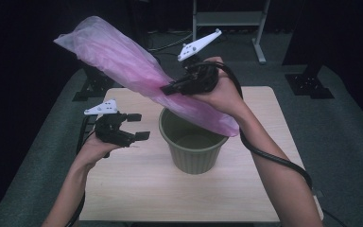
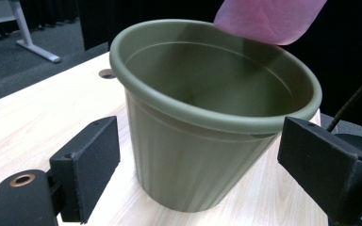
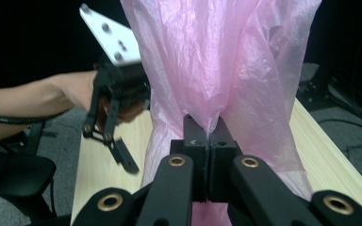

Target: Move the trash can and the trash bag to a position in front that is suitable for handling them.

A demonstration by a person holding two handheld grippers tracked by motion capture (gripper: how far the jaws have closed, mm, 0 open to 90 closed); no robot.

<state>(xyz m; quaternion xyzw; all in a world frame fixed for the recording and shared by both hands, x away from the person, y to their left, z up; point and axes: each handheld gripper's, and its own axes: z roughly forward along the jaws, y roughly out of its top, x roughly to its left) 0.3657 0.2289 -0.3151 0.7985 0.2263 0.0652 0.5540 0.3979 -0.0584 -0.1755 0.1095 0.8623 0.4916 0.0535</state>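
The left gripper [image 1: 133, 126] is held low on the person's left side. Its two black fingers [image 2: 86, 165] stand wide apart, with nothing pressed between them, and they point toward the middle. The left forearm comes in from the bottom edge and the hand wraps the gripper body from below. The right gripper [image 1: 166, 88] is raised higher, with the right arm reaching forward and the wrist bent inward. Its fingers [image 3: 196, 141] are closed tight together, pinching thin pink plastic.
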